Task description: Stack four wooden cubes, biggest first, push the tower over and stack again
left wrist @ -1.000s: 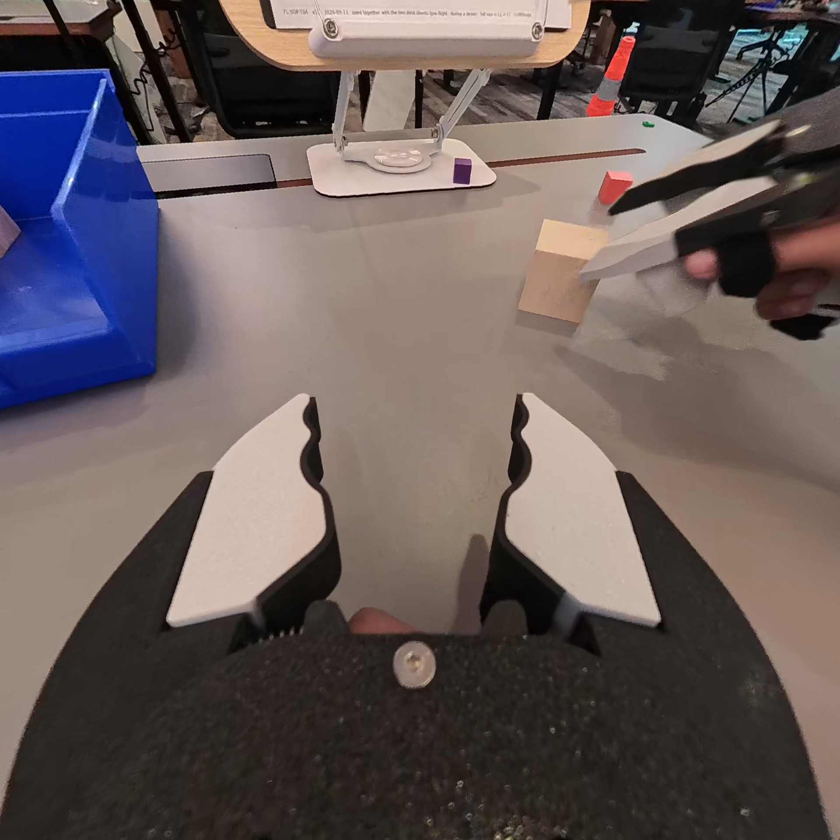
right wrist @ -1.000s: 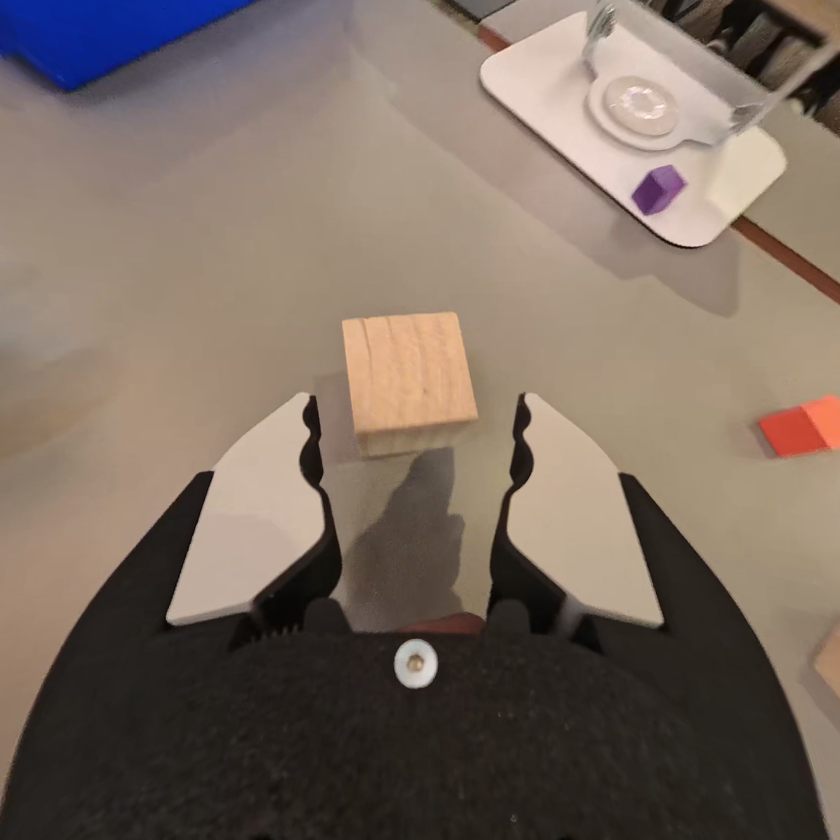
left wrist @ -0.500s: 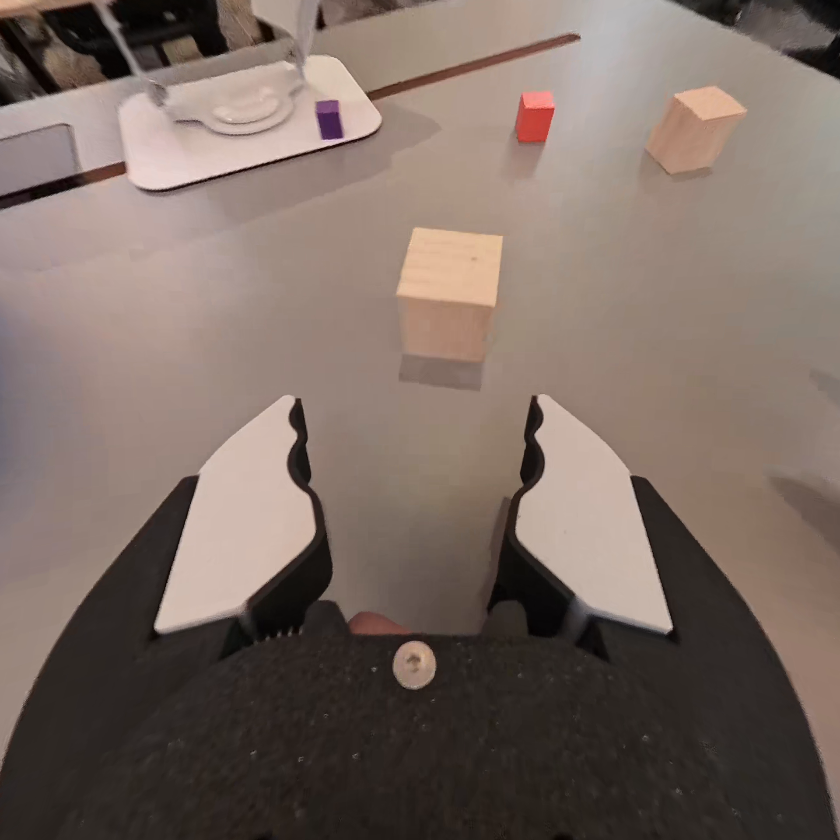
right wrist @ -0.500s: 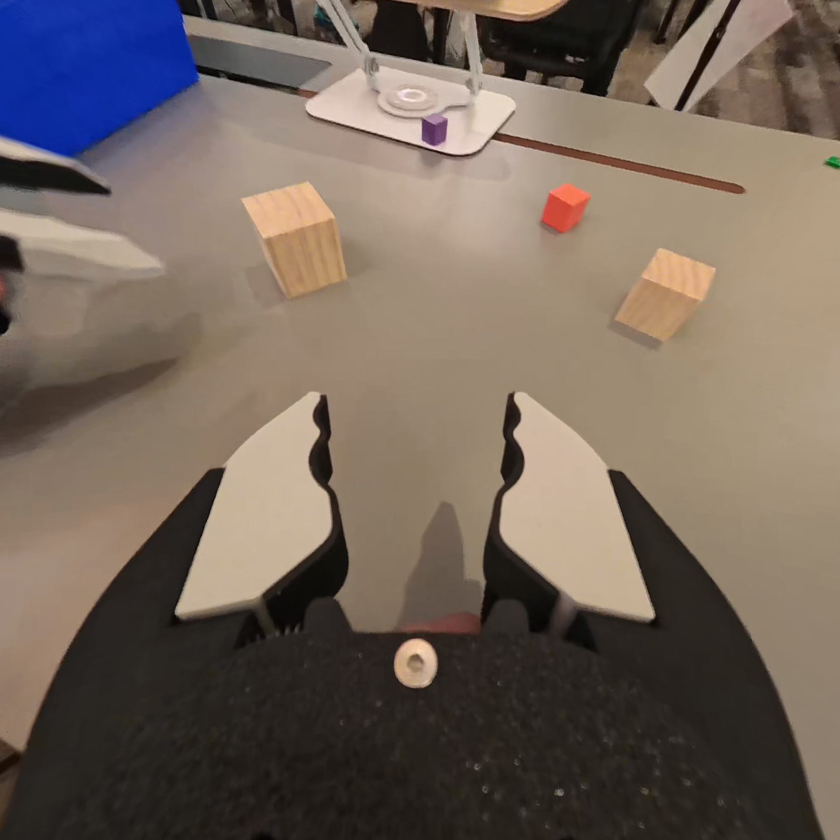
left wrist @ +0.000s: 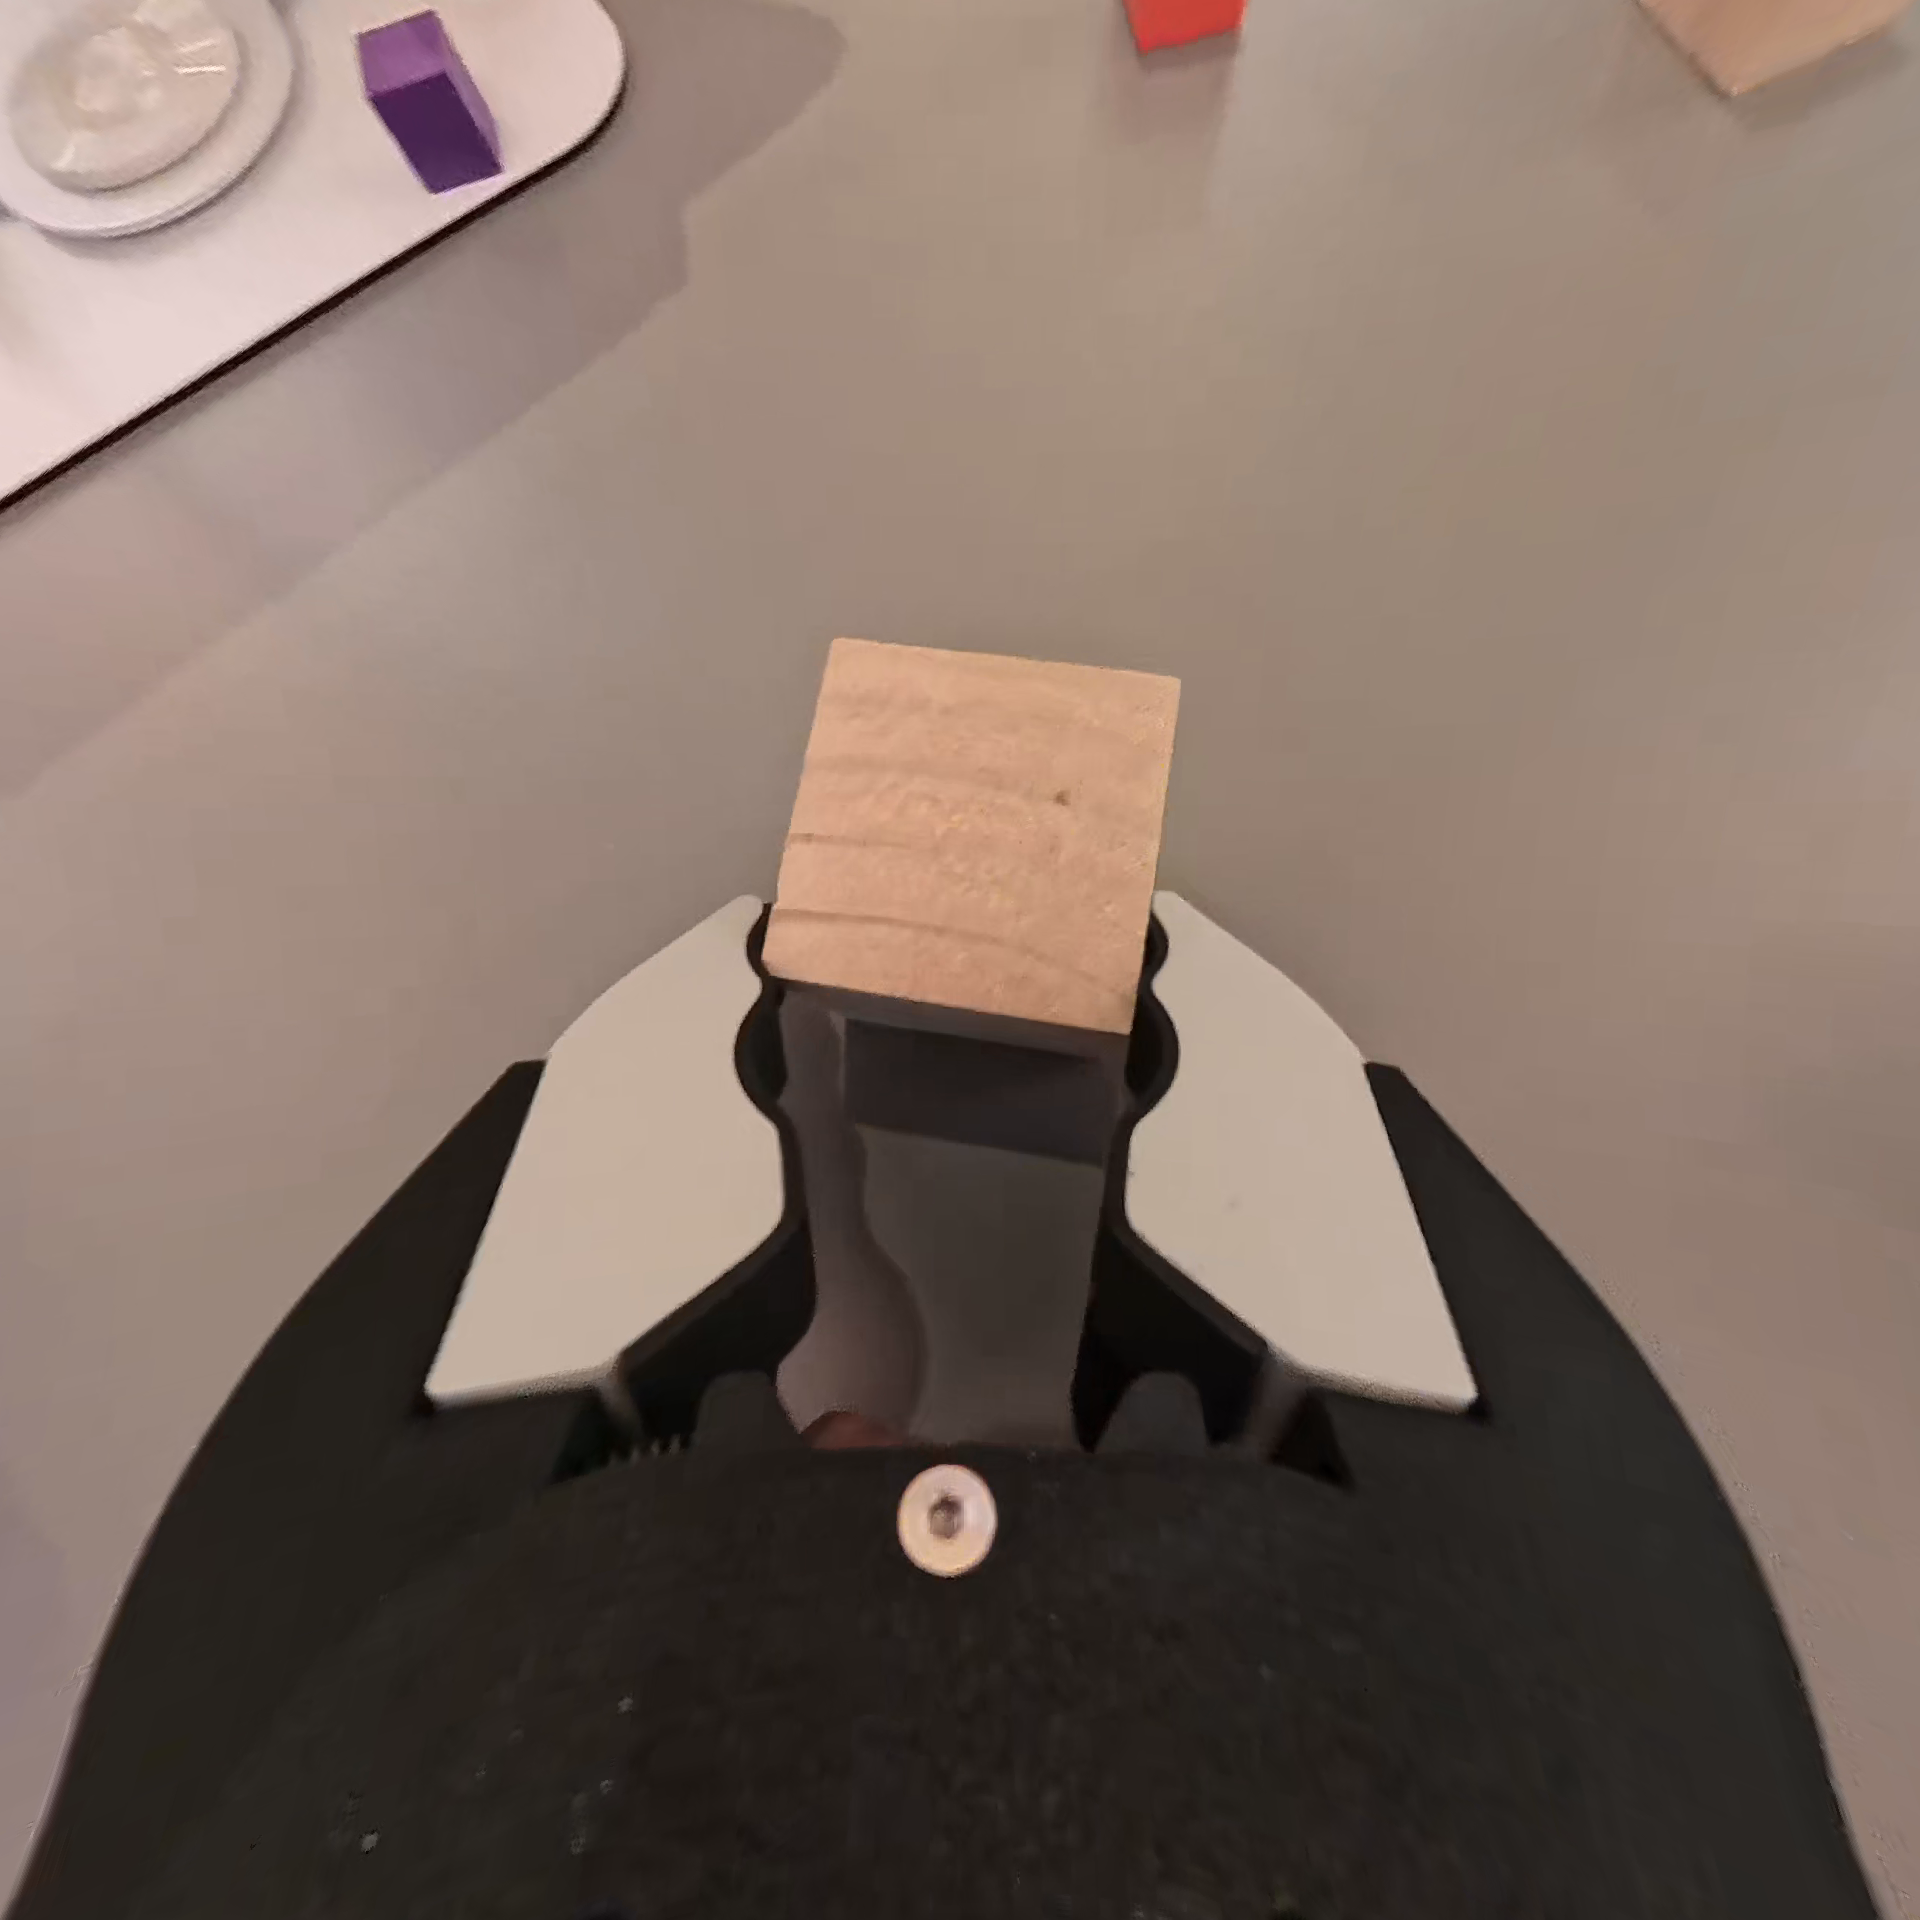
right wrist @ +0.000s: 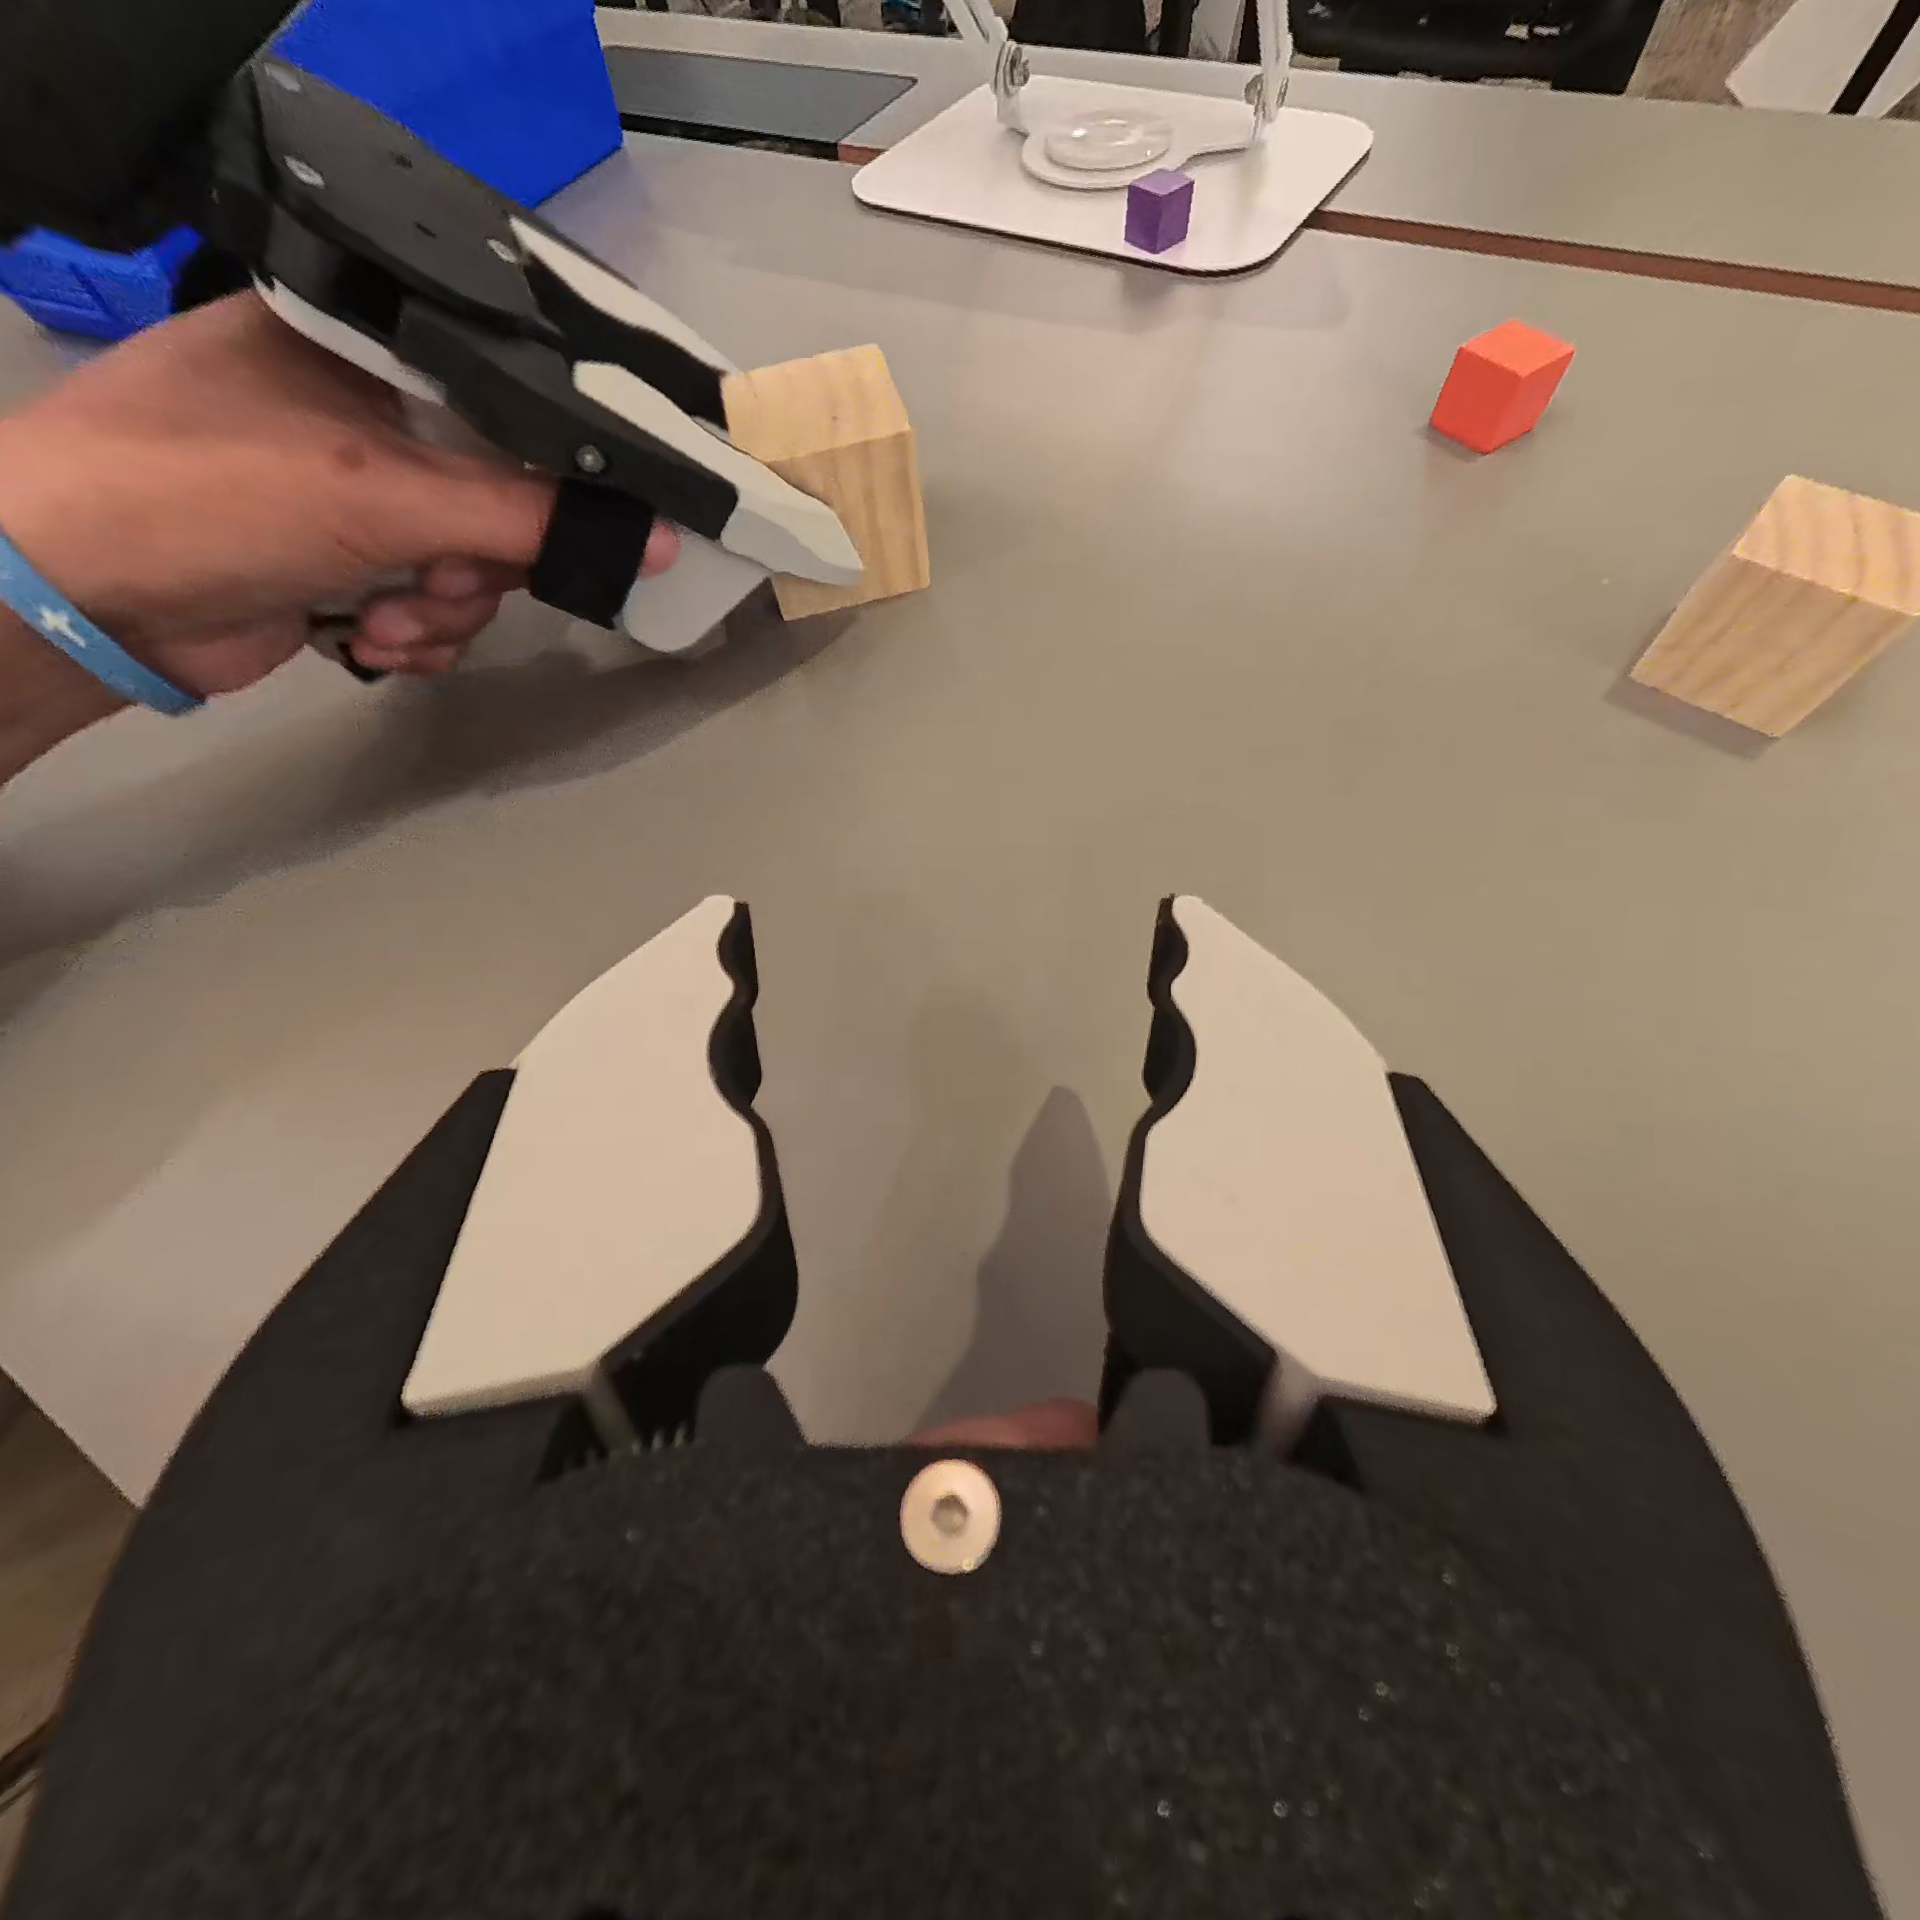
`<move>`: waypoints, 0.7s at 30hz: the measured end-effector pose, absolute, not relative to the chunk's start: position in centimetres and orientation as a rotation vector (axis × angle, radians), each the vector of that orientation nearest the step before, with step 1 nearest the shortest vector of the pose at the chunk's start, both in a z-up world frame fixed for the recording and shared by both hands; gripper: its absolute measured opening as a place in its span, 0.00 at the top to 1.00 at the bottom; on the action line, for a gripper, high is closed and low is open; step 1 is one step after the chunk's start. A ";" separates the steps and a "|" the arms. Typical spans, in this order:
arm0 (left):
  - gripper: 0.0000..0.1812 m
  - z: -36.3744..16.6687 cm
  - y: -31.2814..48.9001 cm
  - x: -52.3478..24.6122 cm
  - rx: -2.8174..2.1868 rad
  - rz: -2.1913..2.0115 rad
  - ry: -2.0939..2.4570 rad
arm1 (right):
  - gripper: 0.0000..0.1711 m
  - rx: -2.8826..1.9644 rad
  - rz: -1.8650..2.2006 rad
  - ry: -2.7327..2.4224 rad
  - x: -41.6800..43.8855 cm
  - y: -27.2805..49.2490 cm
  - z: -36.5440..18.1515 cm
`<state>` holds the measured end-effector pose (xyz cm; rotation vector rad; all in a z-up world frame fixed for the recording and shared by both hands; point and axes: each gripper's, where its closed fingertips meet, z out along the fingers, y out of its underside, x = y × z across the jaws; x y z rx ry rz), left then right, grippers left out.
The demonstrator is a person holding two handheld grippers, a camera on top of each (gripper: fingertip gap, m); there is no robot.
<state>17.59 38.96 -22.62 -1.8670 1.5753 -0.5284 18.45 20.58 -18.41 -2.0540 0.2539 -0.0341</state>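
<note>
Large pale wood cube upright on table, smaller cube apart.

- We see a pale wooden cube with grain lines.
- We see a purple cube and a red cube.
- Our table is grey.
- A blue bin.

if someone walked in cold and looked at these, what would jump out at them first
Most striking is the big wooden cube, standing on the grey table with the left tool set around its near end, one finger on each side. Behind it a purple cube stands on a white stand base, with a red cube and a second wooden cube off to the right. The right tool hangs open and empty.
</note>
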 end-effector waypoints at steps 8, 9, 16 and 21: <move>0.65 -20.6 40.7 14.6 -1.403 -0.692 2.062 | 0.59 -2.060 -0.020 0.235 17.9 20.9 -18.4; 0.65 -20.3 40.9 14.0 -1.358 -0.725 2.118 | 0.59 -2.061 -0.021 0.233 17.9 20.9 -18.4; 0.65 -20.1 42.8 13.3 -1.225 -0.817 2.240 | 0.60 -2.080 -0.007 0.207 16.9 21.6 -18.8; 0.65 -21.8 42.1 14.0 -1.214 -0.813 2.270 | 0.60 -2.086 -0.012 0.191 16.5 21.8 -18.8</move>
